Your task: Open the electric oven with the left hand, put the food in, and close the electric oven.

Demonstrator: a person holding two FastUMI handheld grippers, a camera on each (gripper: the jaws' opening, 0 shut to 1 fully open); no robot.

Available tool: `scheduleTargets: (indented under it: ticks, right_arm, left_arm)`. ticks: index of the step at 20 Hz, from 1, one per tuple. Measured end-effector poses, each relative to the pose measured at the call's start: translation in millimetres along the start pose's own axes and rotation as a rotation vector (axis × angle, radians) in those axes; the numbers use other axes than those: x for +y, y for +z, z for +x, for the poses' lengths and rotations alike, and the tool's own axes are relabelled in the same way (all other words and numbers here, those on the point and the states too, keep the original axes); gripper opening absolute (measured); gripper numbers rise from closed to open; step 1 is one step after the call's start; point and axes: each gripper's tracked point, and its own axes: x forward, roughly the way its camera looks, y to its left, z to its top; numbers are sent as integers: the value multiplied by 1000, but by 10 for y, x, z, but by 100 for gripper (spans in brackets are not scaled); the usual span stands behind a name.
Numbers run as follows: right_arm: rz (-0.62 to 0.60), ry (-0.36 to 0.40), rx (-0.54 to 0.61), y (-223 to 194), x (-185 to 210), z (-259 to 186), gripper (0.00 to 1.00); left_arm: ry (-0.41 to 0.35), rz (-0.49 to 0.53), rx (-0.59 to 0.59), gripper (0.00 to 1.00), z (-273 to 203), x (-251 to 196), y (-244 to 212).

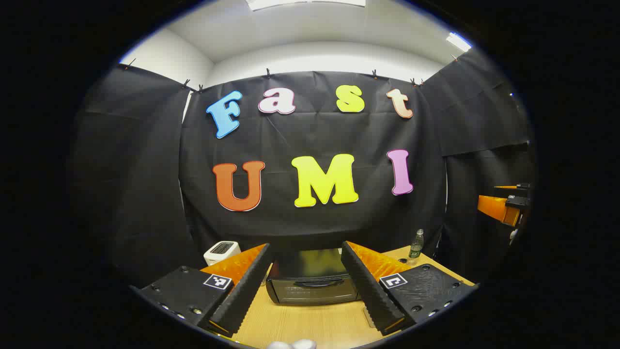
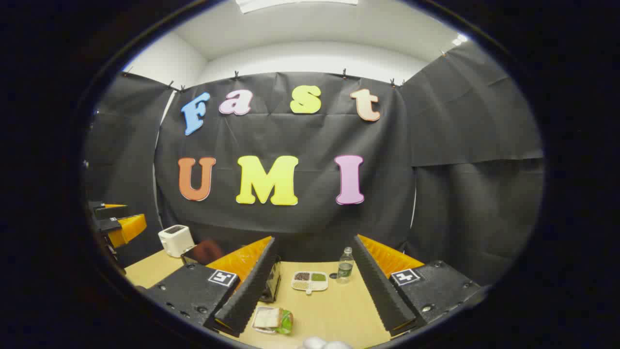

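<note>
Currently positioned with the left gripper pointing straight at the electric oven, fingers spread wide apart and holding nothing. Seen in the left gripper view dead ahead, framed between the two fingers, resting on the wooden table. Door shut, with the curved handle running crosswise to the line of the fingers, near the upper edge of the door. Judged as the governing relation for the coming move: handle axis lying side to side, gripper closing side to side as well, so probably calls for a roll of the gripper or a hook from above before pulling.

Nearer of the two to the oven: the left gripper, as the task requires. Well apart from the handle at present; no contact.

Right gripper likewise spread open and empty. Food, apparently a sandwich with something green on a small tray, lying in the right gripper view low and ahead, just beside the inner edge of the left-side finger. Oven corner visible beyond that same finger, off to the left of the right gripper.

Also ahead of the right gripper: divided snack tray and water bottle, between the fingers and farther off. White toaster far to the left.

Task judged at its start: oven not yet opened, food not yet picked up.
</note>
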Motion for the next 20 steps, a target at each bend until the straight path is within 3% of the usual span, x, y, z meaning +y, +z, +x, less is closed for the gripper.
scheduleTargets:
  ticks: [14, 20]
  right_arm:
    - [-7, 2, 14, -62, -49, 123, 96]
    - [-20, -21, 49, -205, -206, 116, 95]
  left_arm:
    - [3, 8, 23, 95, 213, -38, -216]
    - [-25, -13, 86, 95, 547, -236, -830]
